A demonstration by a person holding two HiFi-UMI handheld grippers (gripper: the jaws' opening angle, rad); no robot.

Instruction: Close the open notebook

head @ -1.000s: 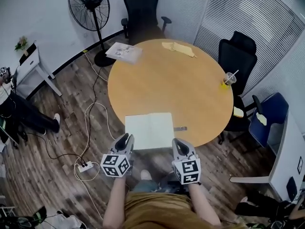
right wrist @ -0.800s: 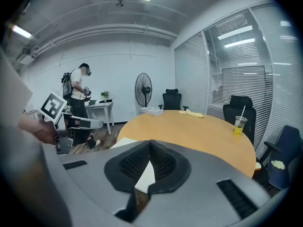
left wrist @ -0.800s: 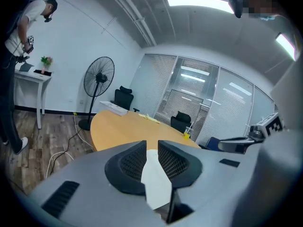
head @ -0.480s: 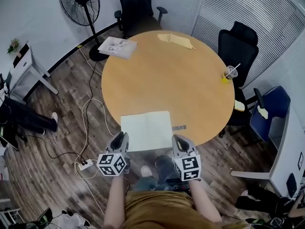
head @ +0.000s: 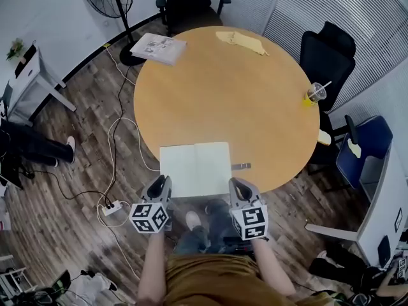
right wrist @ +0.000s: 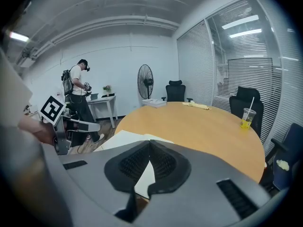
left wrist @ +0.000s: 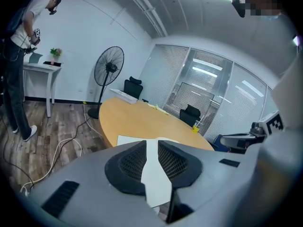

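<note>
This is the approach: the notebook (head: 194, 169) lies open at the near edge of the surface (head: 223, 94), your left fingers (left wrist: 128, 164) a little apart after just narrowing, right fingers (right wrist: 135, 163) together, both empty; next, slip under one cover and fold it across.
</note>
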